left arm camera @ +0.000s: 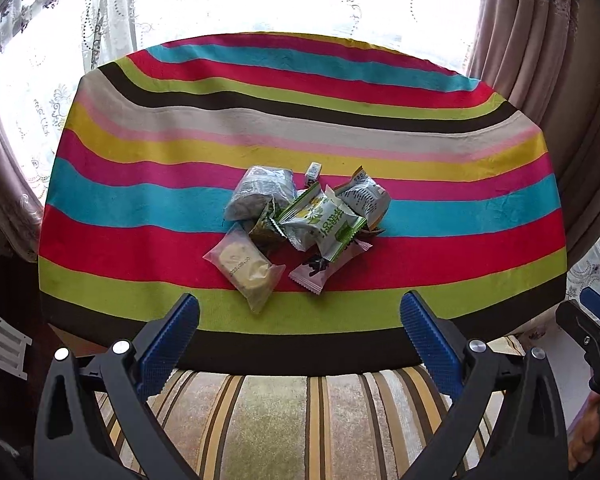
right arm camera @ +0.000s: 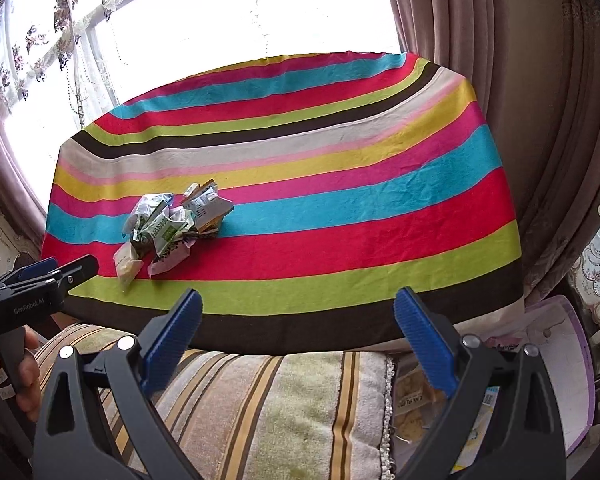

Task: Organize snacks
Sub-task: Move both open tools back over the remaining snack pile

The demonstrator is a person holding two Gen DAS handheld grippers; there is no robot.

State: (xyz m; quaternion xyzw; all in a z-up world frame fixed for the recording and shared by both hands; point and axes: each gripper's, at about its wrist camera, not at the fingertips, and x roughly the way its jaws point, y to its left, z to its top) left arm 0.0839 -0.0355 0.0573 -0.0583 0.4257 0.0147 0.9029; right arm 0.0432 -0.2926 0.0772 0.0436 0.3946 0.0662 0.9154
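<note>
Crinkly plastic snack packets [left arm camera: 300, 224] lie heaped on the striped cloth of the surface [left arm camera: 440, 216]: silvery, green-and-white, pink, and one clear bag holding a pale cake. Left claw [left arm camera: 299, 314] and right claw [right arm camera: 298, 312] both gape wide, gripping nothing.

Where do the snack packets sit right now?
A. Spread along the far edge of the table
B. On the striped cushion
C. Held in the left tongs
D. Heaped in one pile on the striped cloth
D: the snack packets lie heaped together on the striped cloth, and both the left tongs and the right tongs are open and empty.
</note>
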